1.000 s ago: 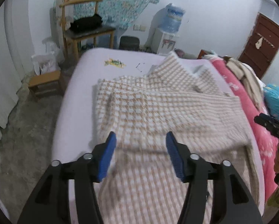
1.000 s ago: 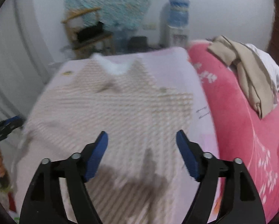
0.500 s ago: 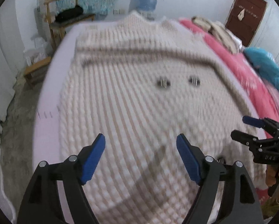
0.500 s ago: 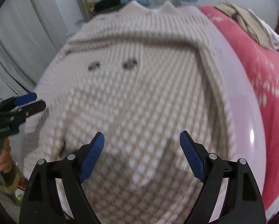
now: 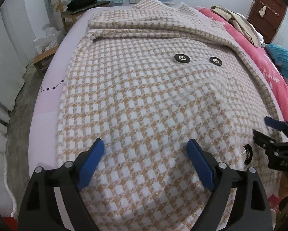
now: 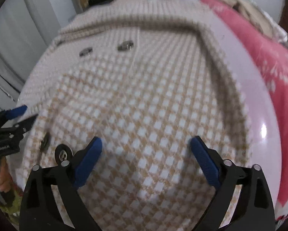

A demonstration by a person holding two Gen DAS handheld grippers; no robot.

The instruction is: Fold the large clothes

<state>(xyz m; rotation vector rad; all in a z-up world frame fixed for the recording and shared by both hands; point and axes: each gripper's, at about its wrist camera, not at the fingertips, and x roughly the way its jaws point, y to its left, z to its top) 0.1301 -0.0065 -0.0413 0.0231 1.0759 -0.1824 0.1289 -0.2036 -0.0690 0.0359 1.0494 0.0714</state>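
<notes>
Left gripper [image 5: 144, 150] spread wide, jaws just been opening, nothing pinched, only cloth below. Right gripper [image 6: 145, 147] same: spread, just been opening, empty. Both hang over the near hem of the checked coat [image 5: 144, 96], which lies flat on the bed [image 5: 47, 104], long axis running away from the grippers toward the collar at the far end. Left sits over the coat's left half, right over the right half, side by side. Next grab likely the near hem, each gripper equally close.

Checked coat [image 6: 144, 100] on bed, right gripper [image 6: 146, 148] just opened, empty
</notes>
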